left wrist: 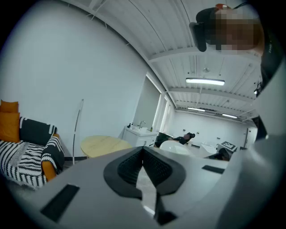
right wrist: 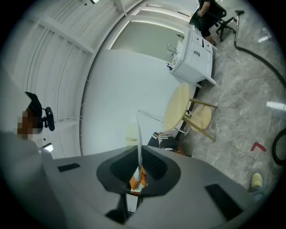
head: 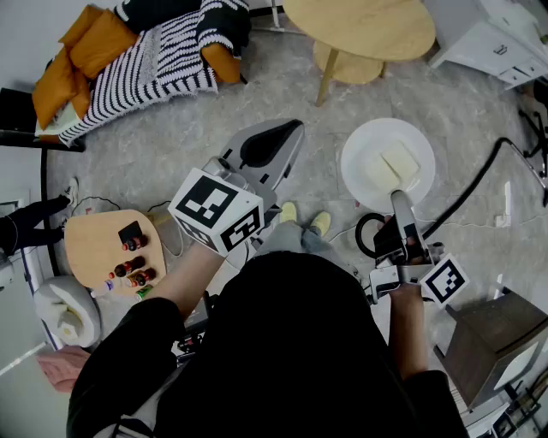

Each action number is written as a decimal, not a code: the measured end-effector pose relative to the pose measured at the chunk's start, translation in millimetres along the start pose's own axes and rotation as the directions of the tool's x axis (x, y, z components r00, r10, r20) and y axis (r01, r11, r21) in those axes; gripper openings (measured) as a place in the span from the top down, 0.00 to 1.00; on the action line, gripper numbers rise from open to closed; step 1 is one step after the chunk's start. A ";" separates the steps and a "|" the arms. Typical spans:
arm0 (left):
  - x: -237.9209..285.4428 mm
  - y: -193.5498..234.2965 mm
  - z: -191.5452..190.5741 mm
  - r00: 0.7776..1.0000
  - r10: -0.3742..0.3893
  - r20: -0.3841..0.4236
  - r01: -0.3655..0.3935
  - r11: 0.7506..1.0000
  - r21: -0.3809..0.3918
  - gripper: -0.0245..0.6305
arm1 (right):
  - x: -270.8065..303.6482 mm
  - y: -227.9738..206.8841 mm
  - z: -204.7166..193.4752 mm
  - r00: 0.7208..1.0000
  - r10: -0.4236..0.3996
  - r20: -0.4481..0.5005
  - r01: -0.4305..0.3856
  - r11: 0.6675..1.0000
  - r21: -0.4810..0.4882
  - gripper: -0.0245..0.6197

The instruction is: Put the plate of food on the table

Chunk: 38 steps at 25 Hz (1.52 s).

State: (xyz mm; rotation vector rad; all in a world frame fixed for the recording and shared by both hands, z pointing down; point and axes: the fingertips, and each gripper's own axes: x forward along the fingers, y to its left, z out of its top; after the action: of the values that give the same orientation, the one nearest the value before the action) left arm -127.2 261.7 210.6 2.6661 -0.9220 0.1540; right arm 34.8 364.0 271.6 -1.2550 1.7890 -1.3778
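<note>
A white plate point(head: 366, 147) carrying pale blocks of food point(head: 390, 166) hangs above the floor at centre right. My right gripper point(head: 399, 197) is shut on the plate's near rim. In the right gripper view the plate point(right wrist: 138, 129) shows edge-on as a thin white line between the pads. The round wooden table point(head: 368, 26) stands beyond it at the top, also seen as the table point(right wrist: 178, 107) in the right gripper view. My left gripper point(head: 294, 130) is held level at centre left, jaws together with nothing in them; its tips point(left wrist: 143, 151) point toward the table point(left wrist: 103, 145).
A seat with a striped blanket and orange cushions point(head: 145, 51) sits at upper left. A low wooden side table point(head: 94, 248) with small bottles is at left. A black cable point(head: 479, 180) loops across the floor at right, near a white cabinet point(head: 501, 43) and a brown box point(head: 492, 329).
</note>
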 end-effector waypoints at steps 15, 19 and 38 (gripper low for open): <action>-7.8 12.0 15.3 0.996 -0.081 0.031 0.080 0.996 0.024 0.95 | 27.2 17.0 -20.7 1.000 0.011 -0.001 -0.011 0.999 -0.040 0.92; -9.1 14.2 15.0 0.996 -0.084 0.031 0.084 0.996 0.019 0.95 | 31.8 18.5 -21.8 1.000 0.012 -0.002 -0.012 0.999 -0.041 0.92; -25.0 33.3 15.4 0.995 -0.088 0.051 0.089 0.996 -0.003 0.95 | 42.3 23.1 -34.6 1.000 -0.011 0.016 0.011 0.999 -0.037 0.92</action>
State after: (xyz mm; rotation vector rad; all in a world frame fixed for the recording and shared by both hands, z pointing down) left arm -167.5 246.5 199.7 2.7110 -0.8160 0.0641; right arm -19.7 341.3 265.8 -1.2931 1.8070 -1.3428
